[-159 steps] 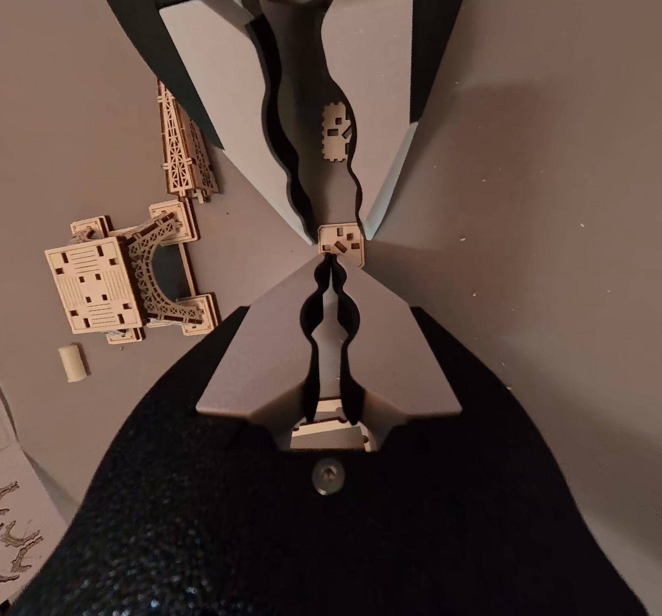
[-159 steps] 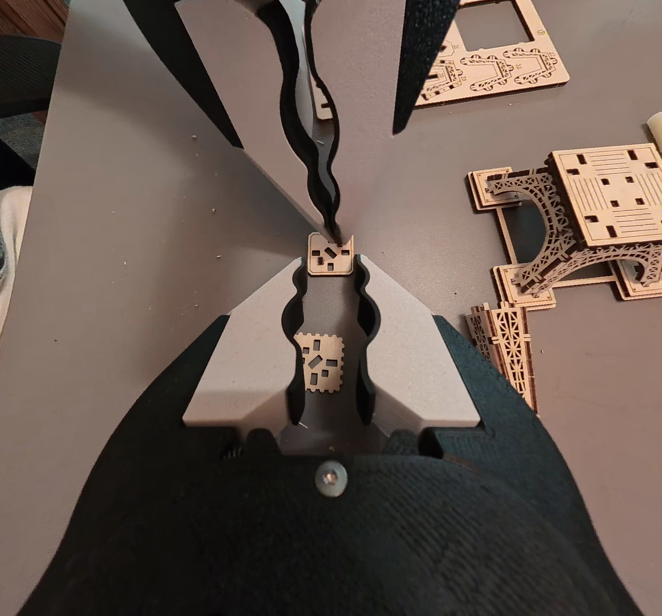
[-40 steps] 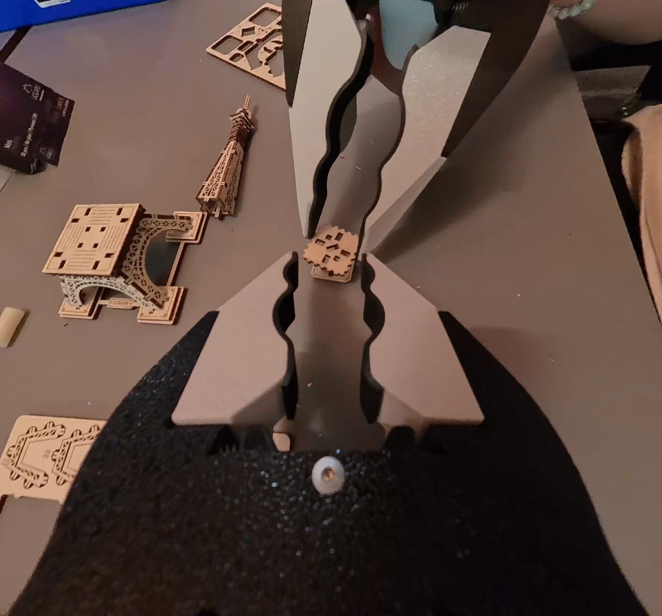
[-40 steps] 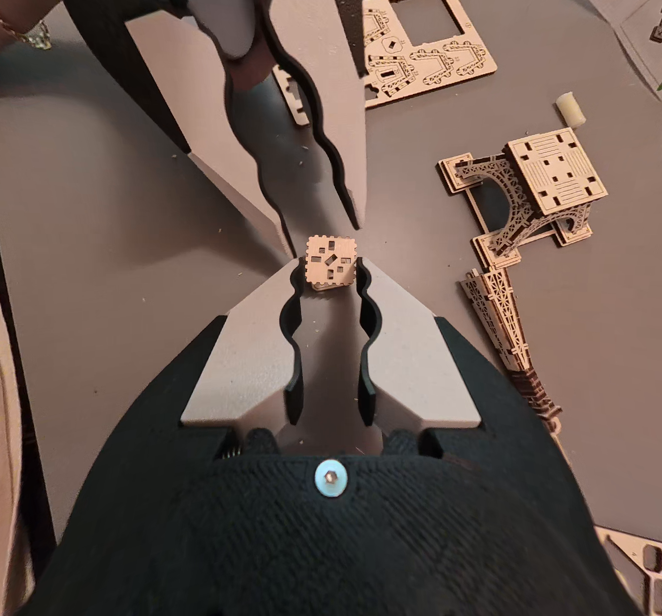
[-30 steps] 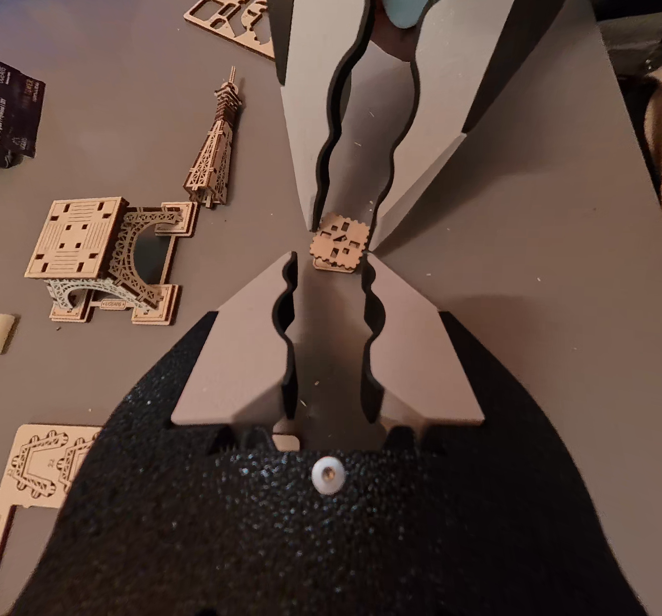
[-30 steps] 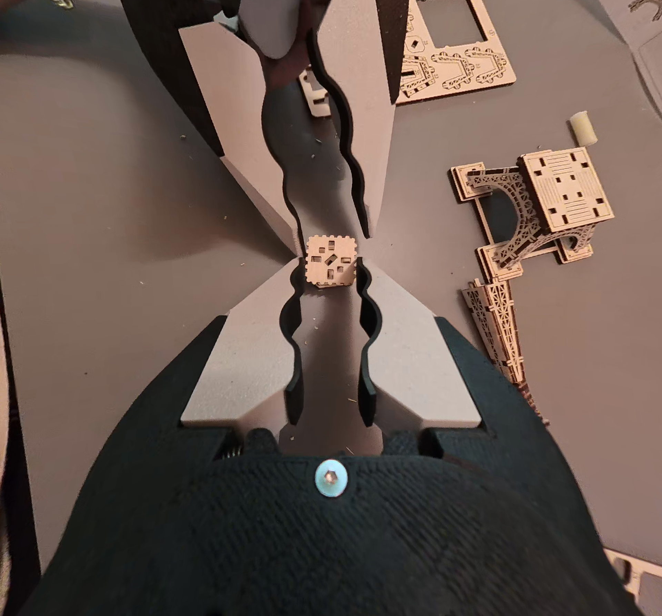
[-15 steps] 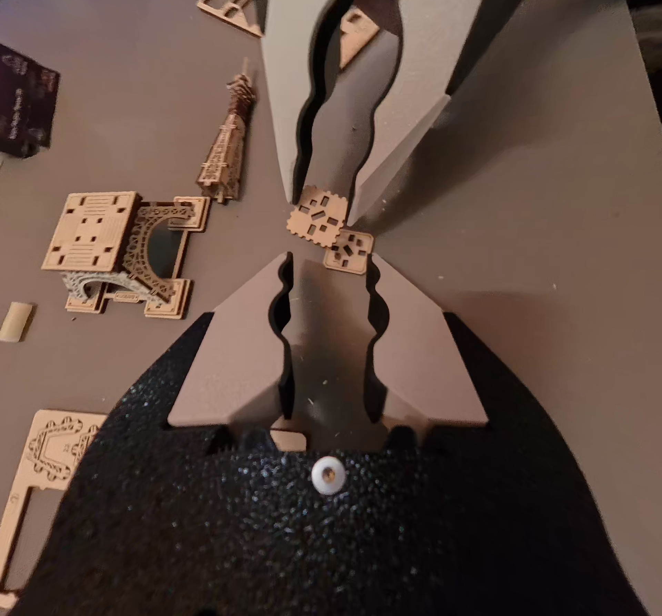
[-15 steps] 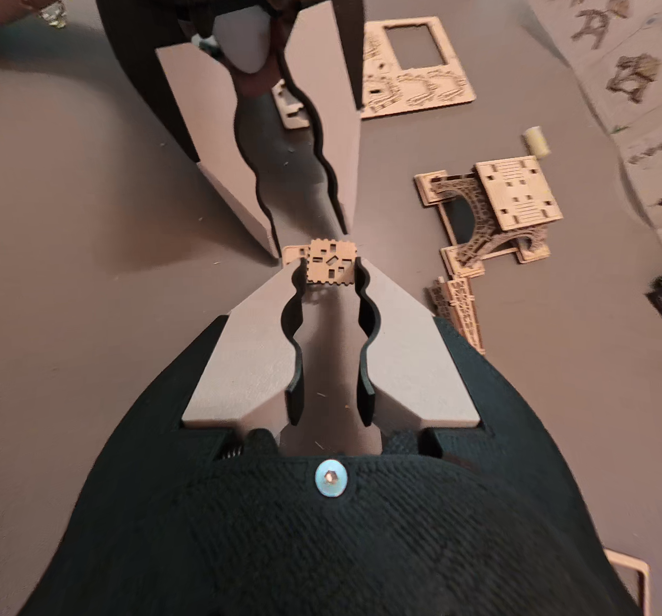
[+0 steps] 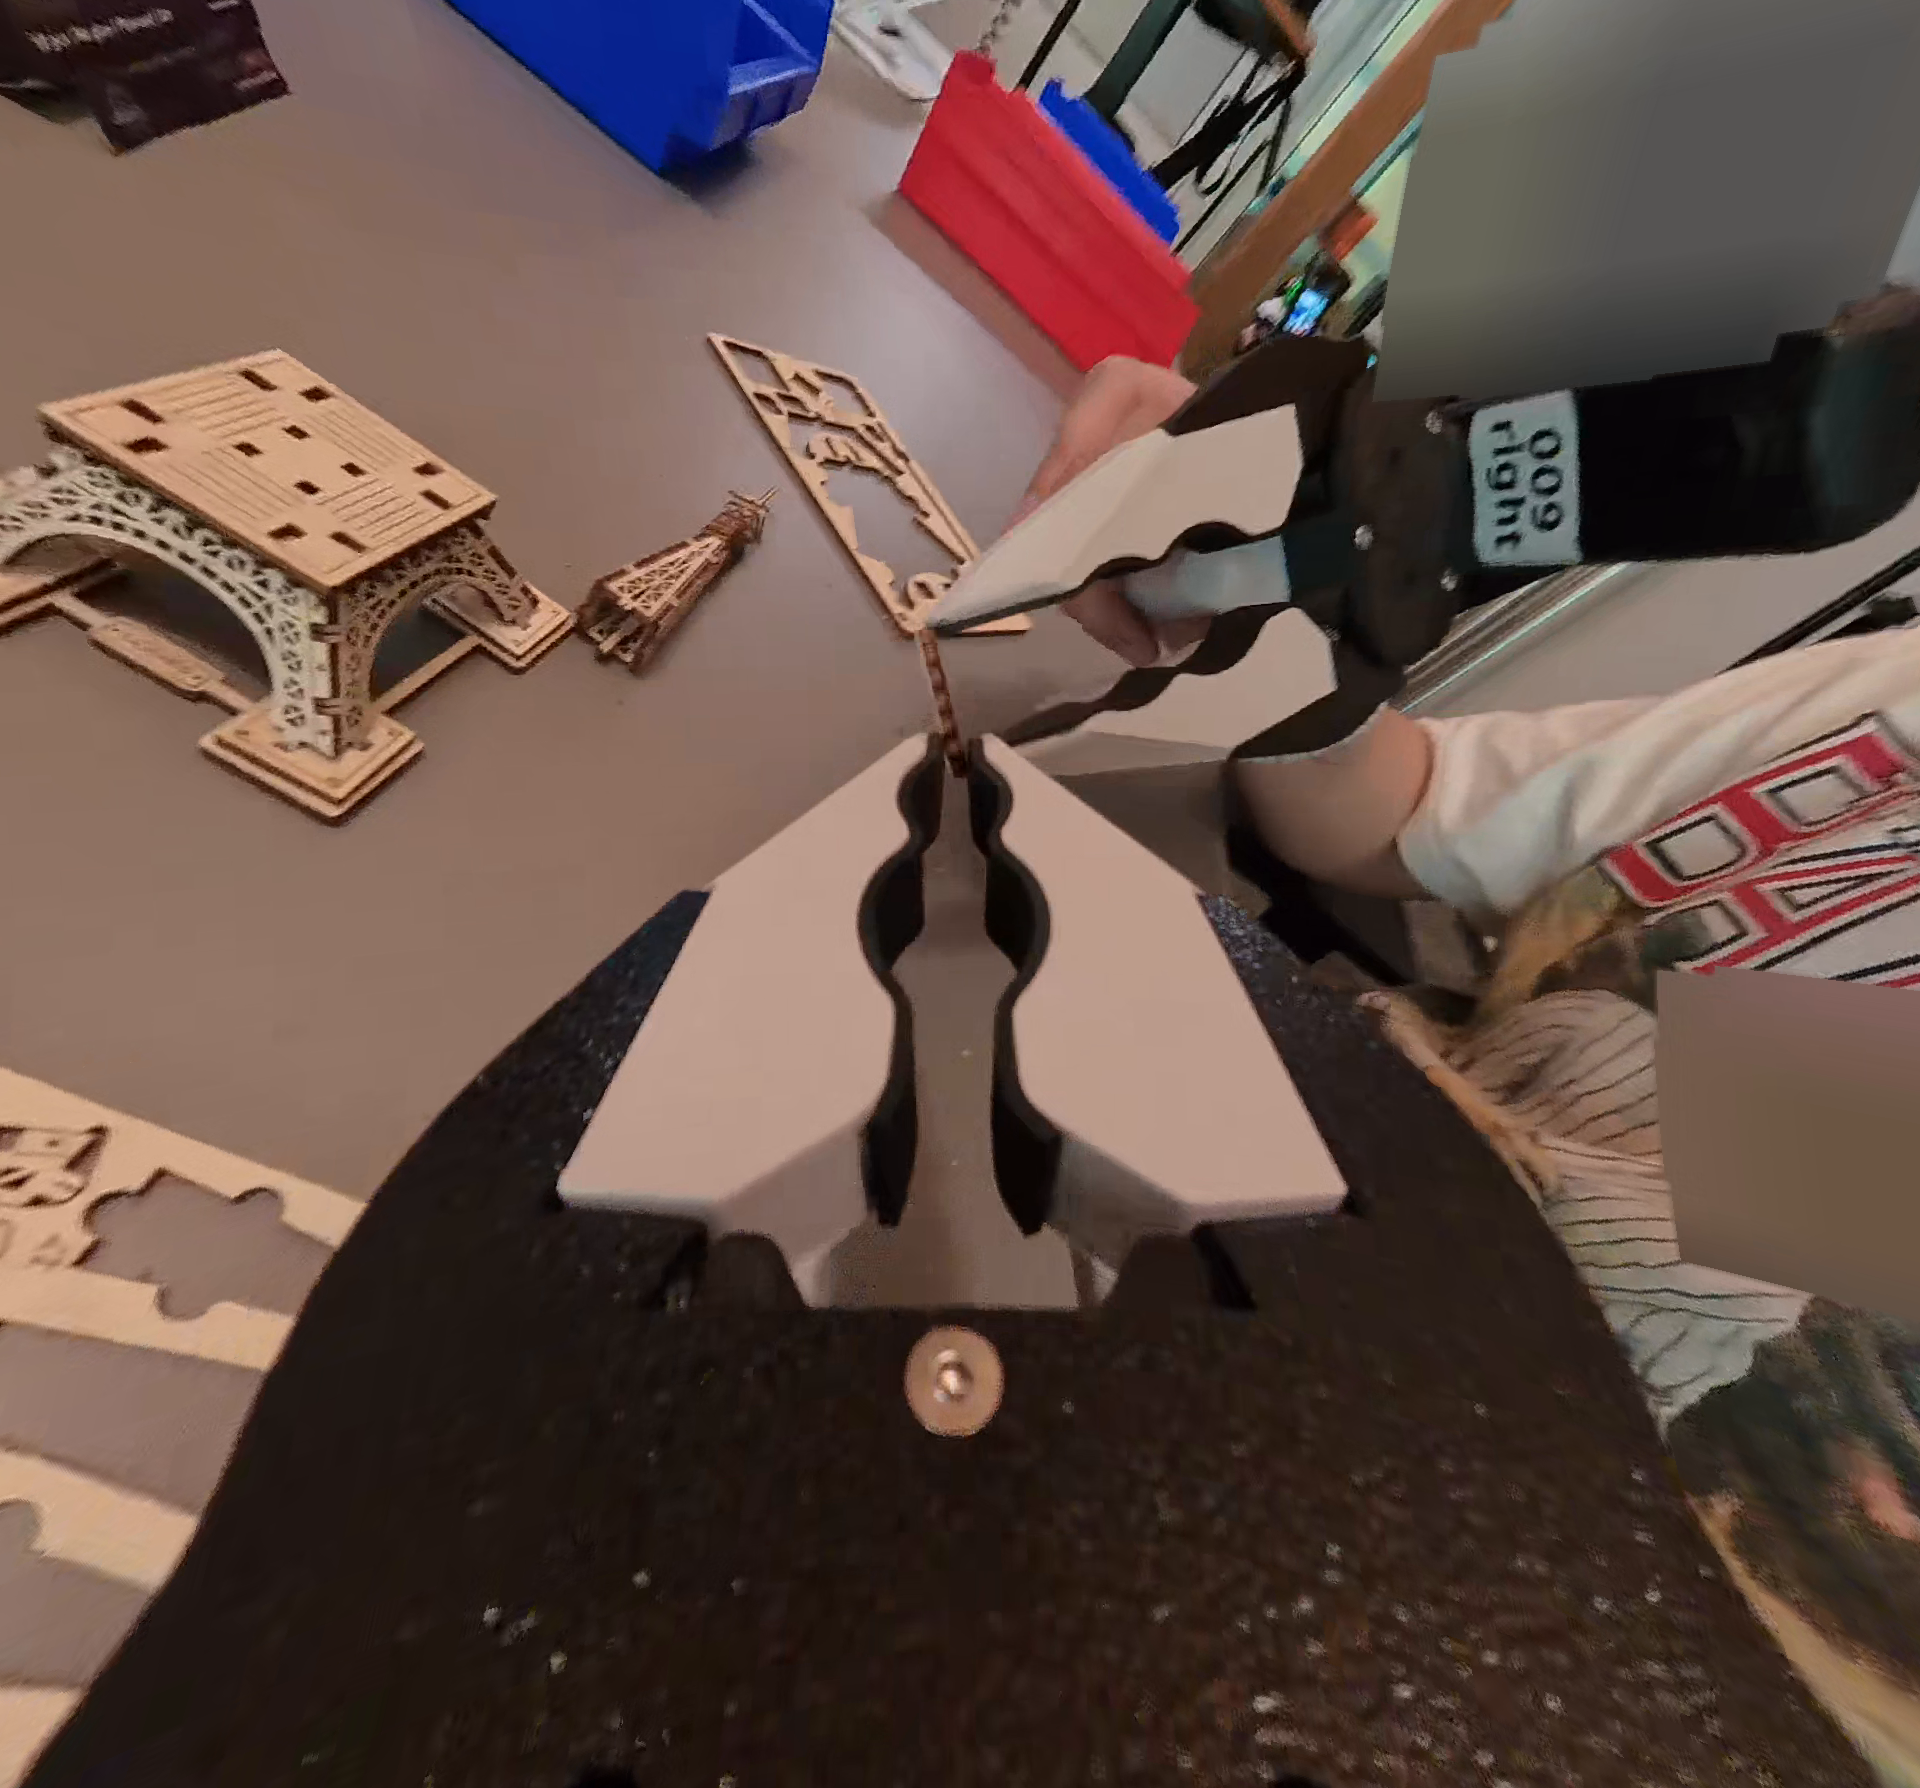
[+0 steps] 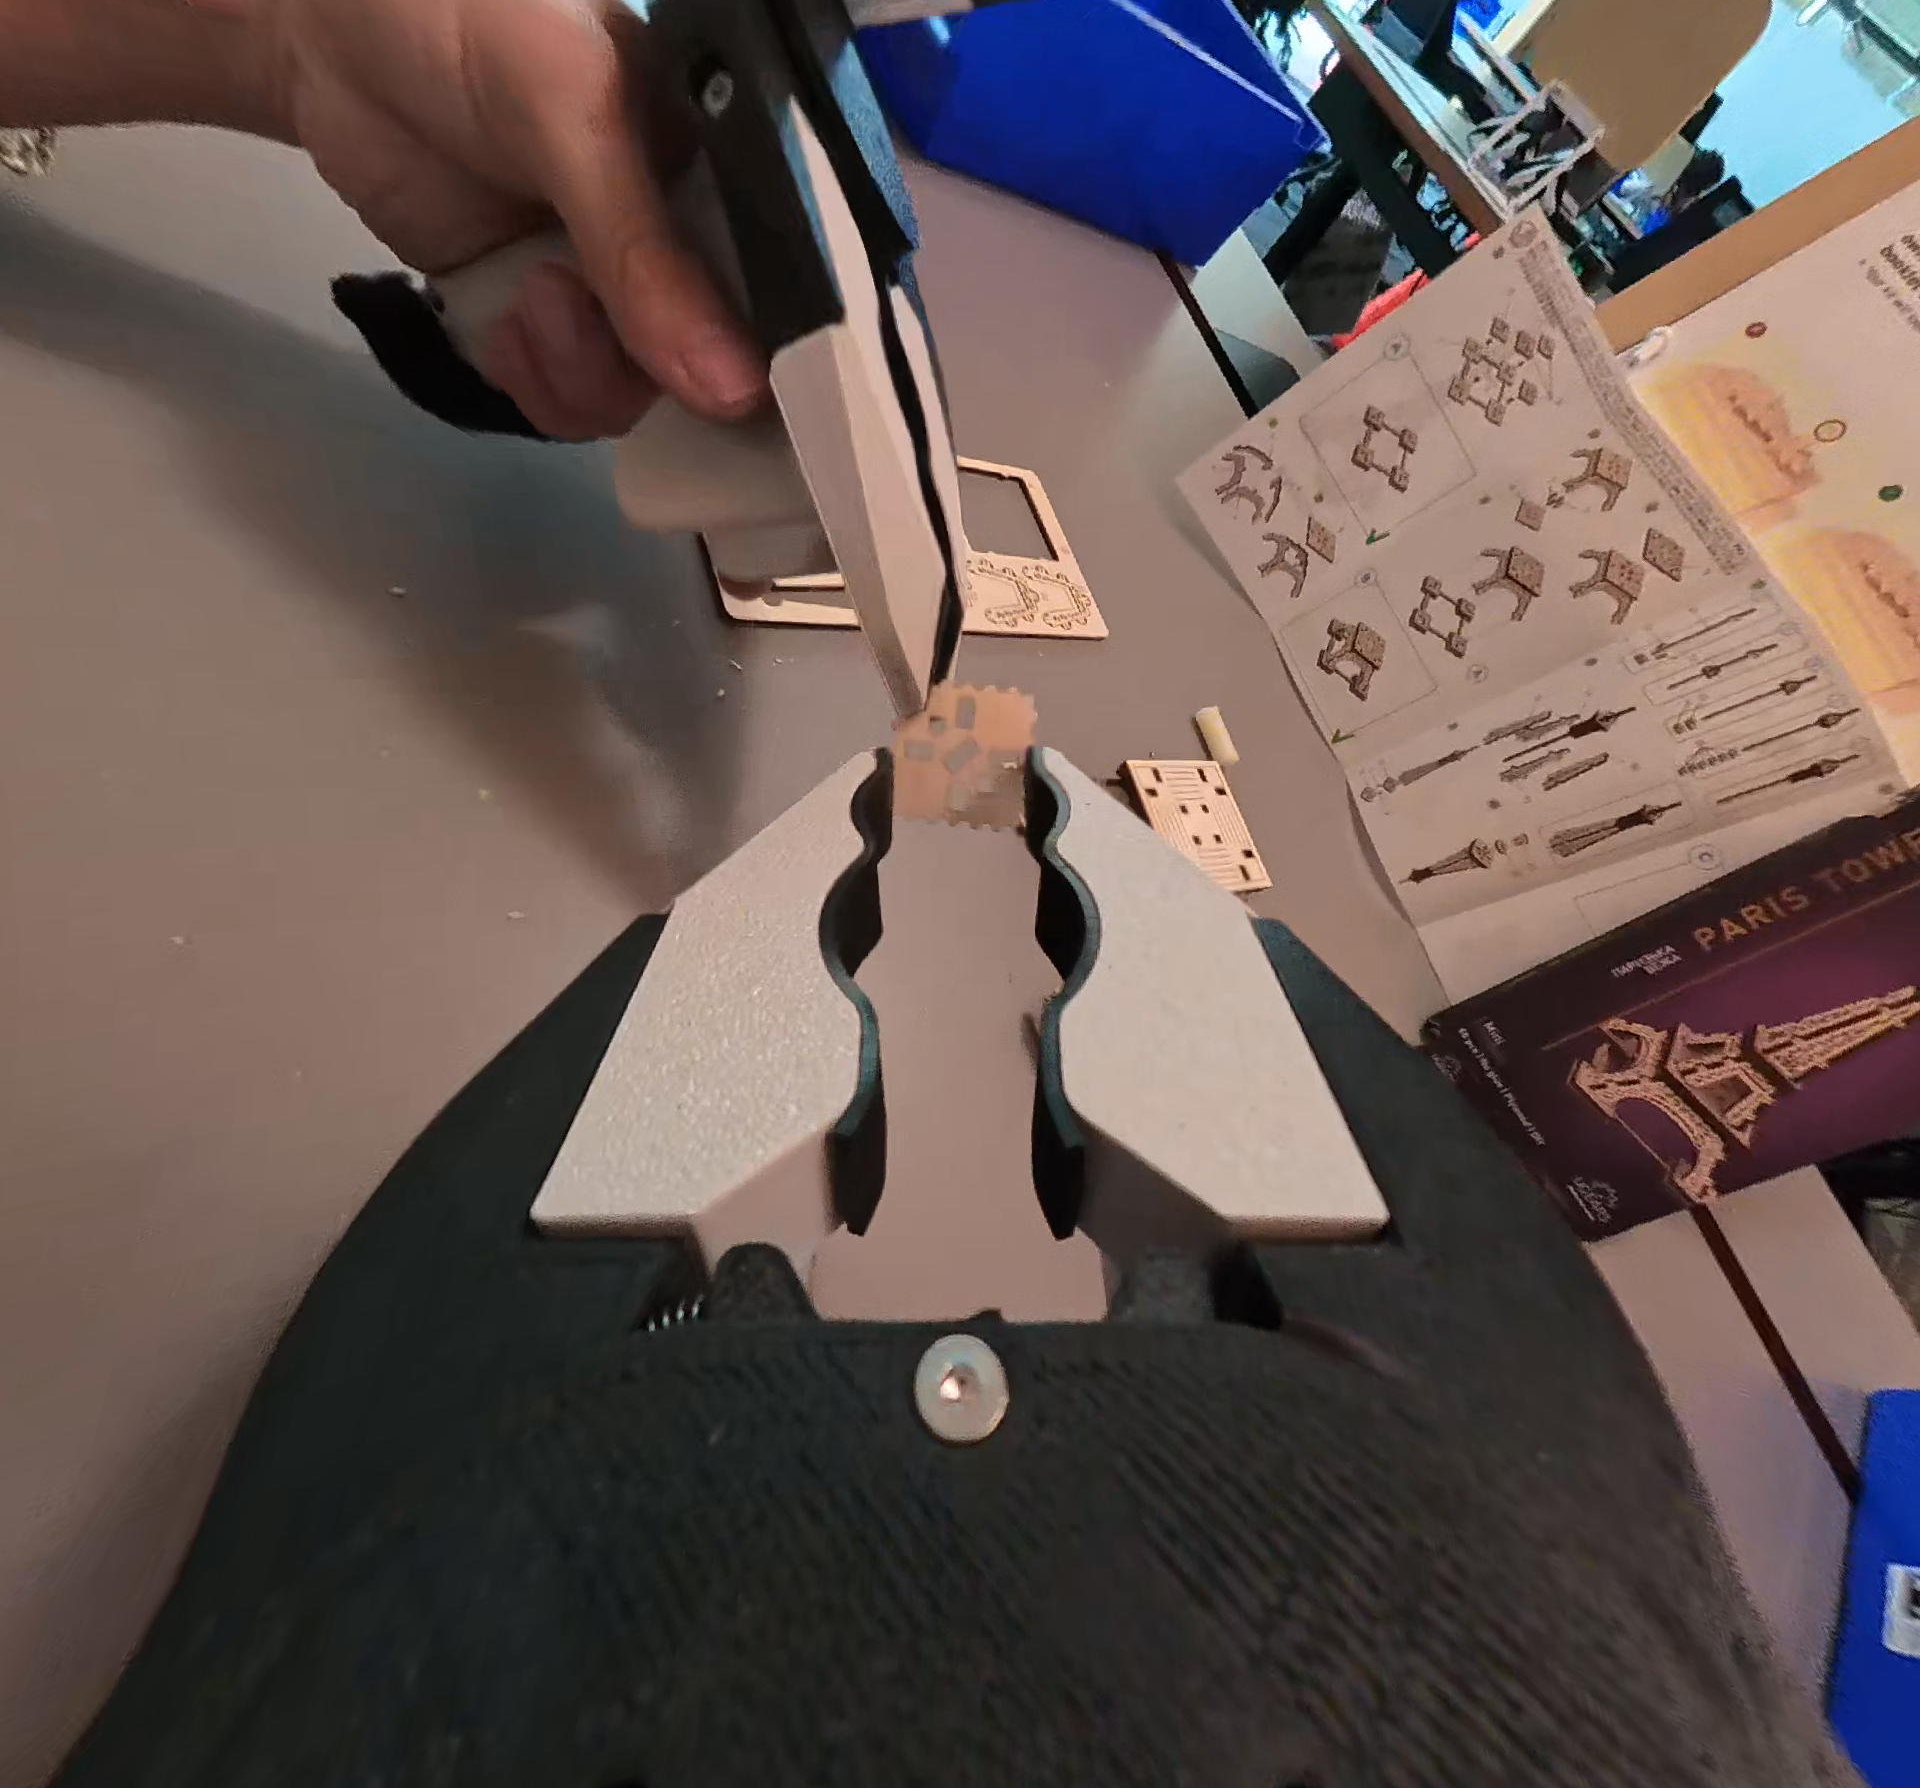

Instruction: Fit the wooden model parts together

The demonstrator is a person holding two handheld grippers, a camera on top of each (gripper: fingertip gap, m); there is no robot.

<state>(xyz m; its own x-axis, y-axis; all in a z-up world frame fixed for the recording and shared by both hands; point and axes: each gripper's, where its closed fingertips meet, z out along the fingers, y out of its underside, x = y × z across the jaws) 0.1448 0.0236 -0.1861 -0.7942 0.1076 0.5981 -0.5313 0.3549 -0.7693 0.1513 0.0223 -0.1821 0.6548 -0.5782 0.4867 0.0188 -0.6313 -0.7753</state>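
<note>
At centre frame the left gripper is clenched on the edge of a small notched wooden plate, held above the grey table; the right gripper grasps the same plate by its sides; the tower base stands at left.

A grey table (matte) fronts a cluttered, brightly lit workshop with desks.

We see the small slotted plate smeared by motion blur; the cut-out sheet runs off the frame's left edge.
</note>
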